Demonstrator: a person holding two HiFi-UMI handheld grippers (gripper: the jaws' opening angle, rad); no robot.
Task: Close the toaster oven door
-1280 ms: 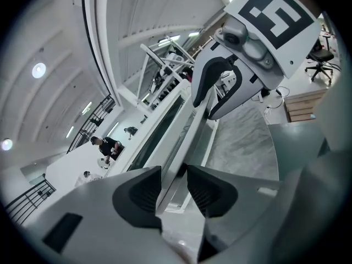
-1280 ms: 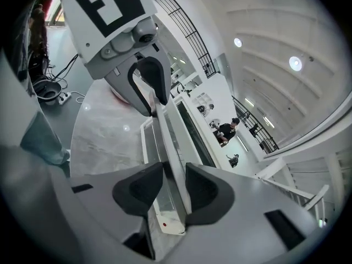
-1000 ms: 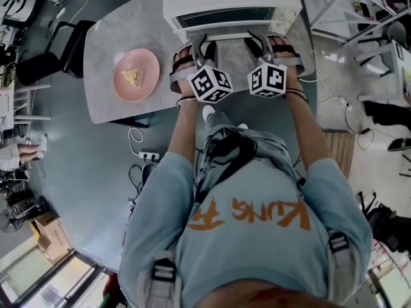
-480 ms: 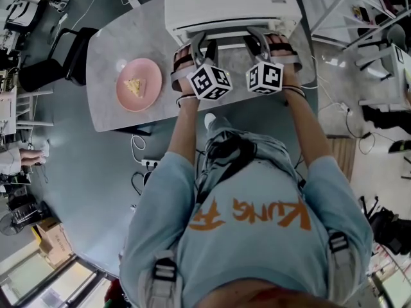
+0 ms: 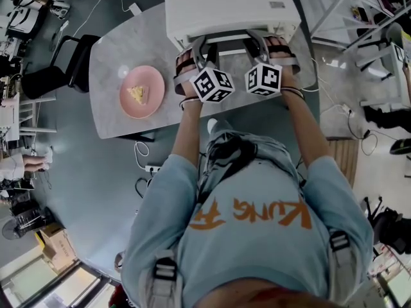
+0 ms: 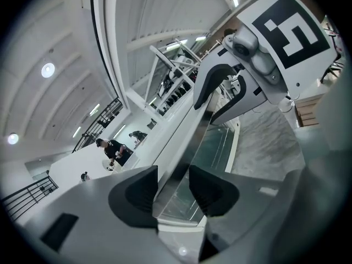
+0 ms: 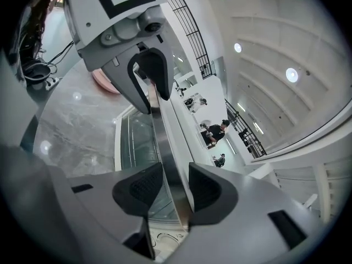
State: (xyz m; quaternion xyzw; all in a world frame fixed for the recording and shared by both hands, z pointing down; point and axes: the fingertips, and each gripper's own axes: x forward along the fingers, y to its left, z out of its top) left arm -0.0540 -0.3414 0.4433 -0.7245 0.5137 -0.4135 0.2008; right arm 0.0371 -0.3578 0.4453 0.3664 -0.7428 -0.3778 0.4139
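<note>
Head view shows the toaster oven [image 5: 231, 8] at the back of the tabletop [image 5: 109, 56]. Its door [image 6: 217, 147] looks almost shut. Both claws are on the handle [image 6: 186, 147] to push it. The left claw [image 6: 173, 177] is opening around the handle. The right claw [image 7: 176, 183] squeezes it.

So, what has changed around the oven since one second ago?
The oven door swung up toward shut, and the left gripper and right gripper went with it. The left one's jaws are opening around the handle; the right one holds it. The plate stayed in place on the table.
</note>
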